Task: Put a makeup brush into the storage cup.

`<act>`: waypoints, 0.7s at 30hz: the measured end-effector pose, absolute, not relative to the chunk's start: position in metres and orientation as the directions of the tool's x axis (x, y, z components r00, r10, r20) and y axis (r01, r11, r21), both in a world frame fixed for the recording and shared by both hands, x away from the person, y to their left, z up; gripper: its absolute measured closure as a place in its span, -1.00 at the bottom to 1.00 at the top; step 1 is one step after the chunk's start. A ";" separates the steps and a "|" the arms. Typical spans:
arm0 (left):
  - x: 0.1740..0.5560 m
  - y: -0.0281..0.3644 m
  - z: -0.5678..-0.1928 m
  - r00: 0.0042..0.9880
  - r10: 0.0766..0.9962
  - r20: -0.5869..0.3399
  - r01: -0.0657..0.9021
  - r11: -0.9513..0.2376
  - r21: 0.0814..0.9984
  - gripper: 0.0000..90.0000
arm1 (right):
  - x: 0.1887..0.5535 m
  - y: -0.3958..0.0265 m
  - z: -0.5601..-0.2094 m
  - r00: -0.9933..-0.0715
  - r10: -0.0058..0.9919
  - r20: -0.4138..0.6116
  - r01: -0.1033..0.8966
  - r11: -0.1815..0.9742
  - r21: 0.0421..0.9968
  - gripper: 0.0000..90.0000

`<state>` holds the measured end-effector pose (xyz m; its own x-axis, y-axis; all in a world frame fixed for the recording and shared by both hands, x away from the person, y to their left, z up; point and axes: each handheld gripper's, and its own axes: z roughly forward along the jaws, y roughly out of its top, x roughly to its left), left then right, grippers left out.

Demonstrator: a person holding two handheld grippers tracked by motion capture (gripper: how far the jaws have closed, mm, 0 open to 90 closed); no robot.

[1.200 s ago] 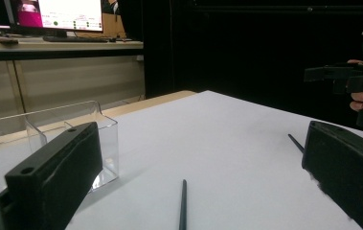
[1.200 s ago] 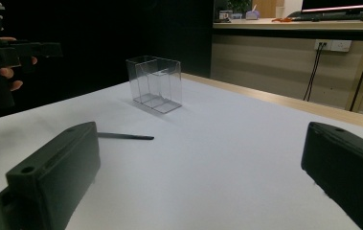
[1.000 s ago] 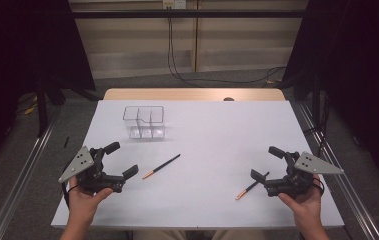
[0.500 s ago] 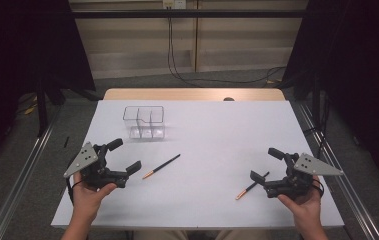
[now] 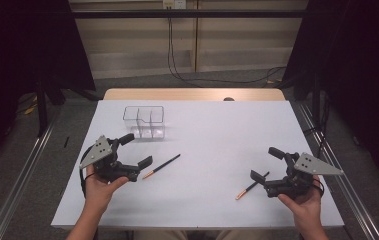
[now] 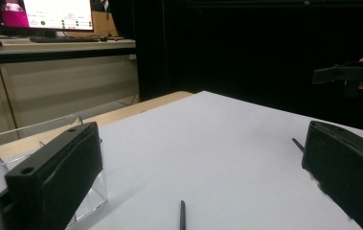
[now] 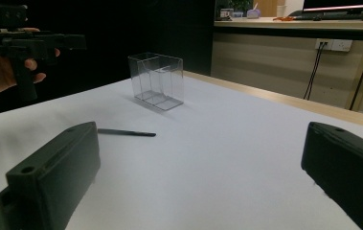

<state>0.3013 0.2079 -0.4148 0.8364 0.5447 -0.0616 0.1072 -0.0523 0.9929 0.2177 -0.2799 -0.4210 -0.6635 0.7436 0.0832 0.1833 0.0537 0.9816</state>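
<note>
L gripper (image 5: 136,150) open nr pencil (image 5: 161,166)

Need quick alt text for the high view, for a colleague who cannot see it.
Two hand-held grippers, left gripper and right gripper, sit open over a white table, each beside a black pencil. A clear box stands behind the left one.

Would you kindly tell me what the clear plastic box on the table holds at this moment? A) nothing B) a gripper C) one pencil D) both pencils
A: the clear box stands empty near the far left of the table, while one pencil lies by the left gripper and the other pencil lies by the right gripper, both on the white surface.
</note>
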 end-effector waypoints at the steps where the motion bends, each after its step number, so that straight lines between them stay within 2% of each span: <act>1: 0.302 0.207 -0.415 0.836 0.546 -0.056 0.102 -0.055 0.993 -1.00 | 0.218 -0.280 -0.421 -0.663 0.744 0.083 0.183 0.054 0.982 -1.00; 21: 0.325 0.187 -0.413 0.833 0.550 -0.060 0.092 -0.030 0.995 -1.00 | 0.218 -0.279 -0.421 -0.667 0.741 0.081 0.185 0.059 0.981 -1.00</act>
